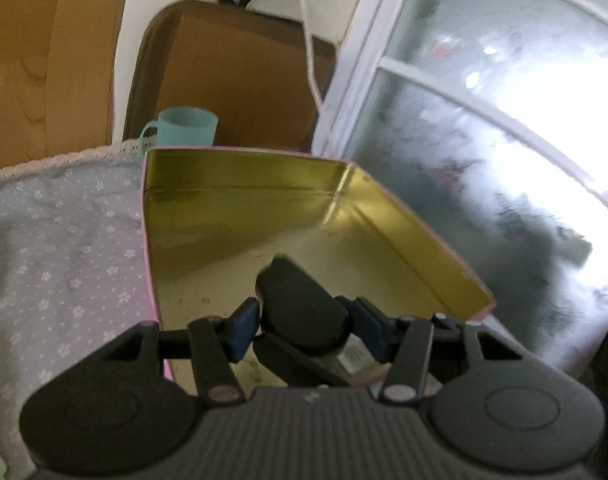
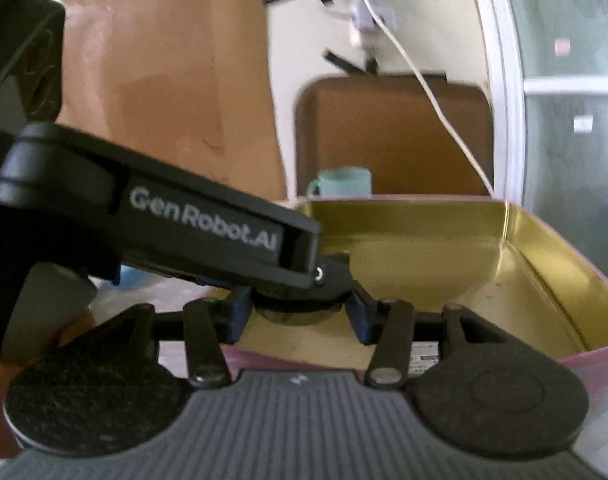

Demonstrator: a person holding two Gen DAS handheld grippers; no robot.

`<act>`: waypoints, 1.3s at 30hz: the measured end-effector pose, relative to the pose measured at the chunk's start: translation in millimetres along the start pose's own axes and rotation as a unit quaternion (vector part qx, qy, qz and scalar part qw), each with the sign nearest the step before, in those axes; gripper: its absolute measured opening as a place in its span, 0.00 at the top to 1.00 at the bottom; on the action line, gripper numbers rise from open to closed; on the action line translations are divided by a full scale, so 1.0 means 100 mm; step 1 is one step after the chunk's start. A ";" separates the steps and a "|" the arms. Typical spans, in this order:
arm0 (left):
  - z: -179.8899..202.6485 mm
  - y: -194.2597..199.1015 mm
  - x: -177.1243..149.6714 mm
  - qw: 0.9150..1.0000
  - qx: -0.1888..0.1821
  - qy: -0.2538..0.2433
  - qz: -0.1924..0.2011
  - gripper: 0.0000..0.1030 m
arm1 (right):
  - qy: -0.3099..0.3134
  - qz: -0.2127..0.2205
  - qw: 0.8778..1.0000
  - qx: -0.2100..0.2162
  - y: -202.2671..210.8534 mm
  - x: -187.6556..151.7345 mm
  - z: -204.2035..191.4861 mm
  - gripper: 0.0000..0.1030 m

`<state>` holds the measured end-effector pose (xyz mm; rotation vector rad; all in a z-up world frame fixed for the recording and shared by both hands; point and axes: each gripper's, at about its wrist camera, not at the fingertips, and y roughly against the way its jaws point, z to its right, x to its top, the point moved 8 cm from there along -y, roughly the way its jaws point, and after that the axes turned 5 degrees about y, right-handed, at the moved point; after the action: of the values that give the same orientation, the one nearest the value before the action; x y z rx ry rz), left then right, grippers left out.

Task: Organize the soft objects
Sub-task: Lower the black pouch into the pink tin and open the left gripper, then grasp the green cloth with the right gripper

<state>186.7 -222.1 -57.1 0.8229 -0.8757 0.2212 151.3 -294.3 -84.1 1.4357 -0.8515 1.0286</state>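
Note:
A pink tin box with a gold inside (image 1: 264,224) stands open on the flowered cloth; it also shows in the right wrist view (image 2: 444,256). My left gripper (image 1: 304,320) is over the box's near part, its blue pads (image 1: 244,330) pressed on a black soft object (image 1: 300,304). In the right wrist view my right gripper (image 2: 300,312) has its blue pads (image 2: 238,312) against the same dark object (image 2: 304,300) above the box's near edge. The left gripper's black body (image 2: 164,224) crosses that view from the left and covers most of the object.
A teal mug (image 1: 184,126) stands behind the box, in front of a brown padded chair back (image 1: 240,68). A grey flowered cloth (image 1: 64,248) covers the surface at left. A frosted window (image 1: 504,140) is at right. A white cable (image 2: 444,112) hangs down.

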 end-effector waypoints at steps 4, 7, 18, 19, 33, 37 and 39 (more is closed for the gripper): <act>-0.09 -0.28 -0.05 1.000 0.020 0.011 -0.018 0.46 | 0.002 -0.006 1.000 -0.021 0.00 -0.05 0.03 0.43; -0.15 0.00 -0.05 1.000 0.010 0.020 0.007 0.46 | -0.005 0.029 0.999 -0.018 0.25 0.01 -0.04 0.44; -1.90 1.91 -0.86 0.961 0.214 0.119 0.127 0.43 | 0.036 -0.014 0.987 0.154 0.30 -0.10 -1.58 0.46; -2.07 1.97 -0.99 0.955 0.228 0.140 0.125 0.43 | 0.026 -0.024 0.985 0.167 0.18 -0.08 -1.71 0.46; -2.24 1.95 -1.44 0.954 0.225 0.135 0.143 0.39 | -0.006 -0.054 0.994 0.092 0.18 -0.17 -1.79 0.96; -2.36 1.94 -1.43 0.955 0.203 0.171 0.135 0.39 | -0.035 -0.077 0.992 0.090 0.50 -0.48 -1.53 0.96; -2.39 1.93 -1.44 0.953 0.198 0.184 0.135 0.39 | -0.026 -0.078 0.991 0.109 0.48 -0.49 -1.62 0.92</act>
<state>142.2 101.6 -146.3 0.9908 -0.5921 0.7871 68.2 -141.6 -112.1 1.6909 -0.6666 0.9919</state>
